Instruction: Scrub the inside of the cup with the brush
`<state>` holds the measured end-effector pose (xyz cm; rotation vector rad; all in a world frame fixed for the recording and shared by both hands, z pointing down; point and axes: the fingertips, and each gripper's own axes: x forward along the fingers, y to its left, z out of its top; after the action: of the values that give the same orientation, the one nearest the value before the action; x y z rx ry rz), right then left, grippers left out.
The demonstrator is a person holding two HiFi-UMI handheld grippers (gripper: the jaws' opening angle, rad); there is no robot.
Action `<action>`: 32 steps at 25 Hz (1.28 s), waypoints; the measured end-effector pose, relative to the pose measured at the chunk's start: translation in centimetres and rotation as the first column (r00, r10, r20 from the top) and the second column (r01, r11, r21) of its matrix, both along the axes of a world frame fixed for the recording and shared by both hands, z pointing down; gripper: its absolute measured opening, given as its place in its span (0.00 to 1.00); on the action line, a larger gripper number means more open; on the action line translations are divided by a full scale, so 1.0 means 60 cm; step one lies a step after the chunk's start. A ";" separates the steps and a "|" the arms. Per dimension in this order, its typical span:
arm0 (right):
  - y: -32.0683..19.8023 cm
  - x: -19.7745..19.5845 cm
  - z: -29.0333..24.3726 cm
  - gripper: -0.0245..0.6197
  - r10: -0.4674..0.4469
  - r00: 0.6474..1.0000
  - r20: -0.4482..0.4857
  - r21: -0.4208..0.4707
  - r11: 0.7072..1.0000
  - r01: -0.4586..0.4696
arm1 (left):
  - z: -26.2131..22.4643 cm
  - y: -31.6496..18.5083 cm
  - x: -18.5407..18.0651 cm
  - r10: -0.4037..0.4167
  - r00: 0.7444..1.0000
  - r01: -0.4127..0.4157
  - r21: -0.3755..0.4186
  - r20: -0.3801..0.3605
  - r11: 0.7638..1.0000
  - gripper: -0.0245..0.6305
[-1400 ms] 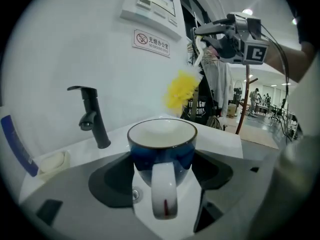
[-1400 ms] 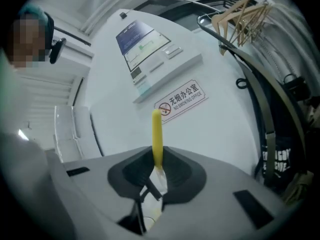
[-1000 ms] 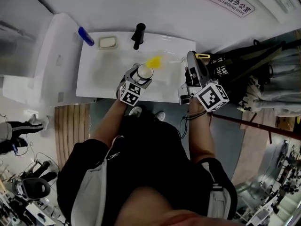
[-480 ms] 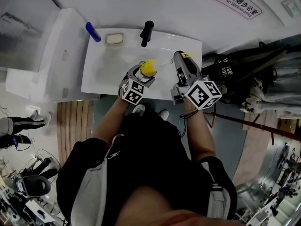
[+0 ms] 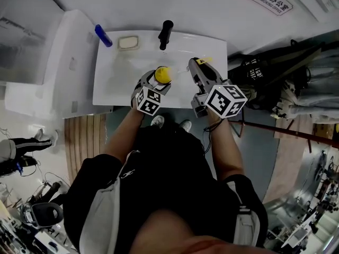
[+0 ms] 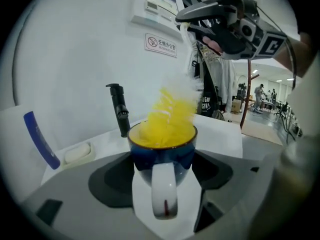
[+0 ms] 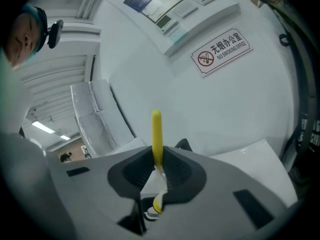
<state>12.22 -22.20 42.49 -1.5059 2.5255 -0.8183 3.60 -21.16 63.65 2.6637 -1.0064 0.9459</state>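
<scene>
Yellow brush (image 6: 167,115) inside cup (image 6: 162,153); left tool (image 5: 152,89) clamps cup, right tool (image 5: 198,75) brush.

Bright even light; fisheye edges; blurred bristles

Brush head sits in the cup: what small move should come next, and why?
Probably rotate the brush against the inner wall while holding the cup steady. Its yellow bristles already fill the cup's mouth, the right gripper is shut on the brush's handle, and the left gripper clamps the cup over the sink.
</scene>
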 end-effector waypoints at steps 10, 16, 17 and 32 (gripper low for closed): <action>-0.028 -0.030 0.032 0.12 0.026 0.989 -0.149 -0.035 0.999 -0.032 | -0.008 0.004 0.009 0.052 0.999 -0.051 0.014 -0.017 0.999 0.59; -0.059 -0.085 0.047 0.12 -0.042 0.976 -0.214 -0.052 0.998 0.031 | -0.005 0.035 0.024 0.121 0.992 -0.121 0.013 -0.021 0.993 0.59; -0.063 -0.093 0.049 0.12 -0.050 0.974 -0.221 -0.058 0.998 0.038 | -0.002 0.037 0.024 0.126 0.992 -0.126 0.011 -0.018 0.992 0.59; 0.019 -0.092 0.079 0.12 -0.232 0.953 -0.193 -0.341 0.927 0.157 | 0.002 0.002 -0.052 -0.033 0.997 0.033 0.004 -0.064 0.999 0.59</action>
<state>6.69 -21.05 47.25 -1.5296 2.8618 -1.2039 0.50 -21.06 63.78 2.6549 -1.0373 0.8474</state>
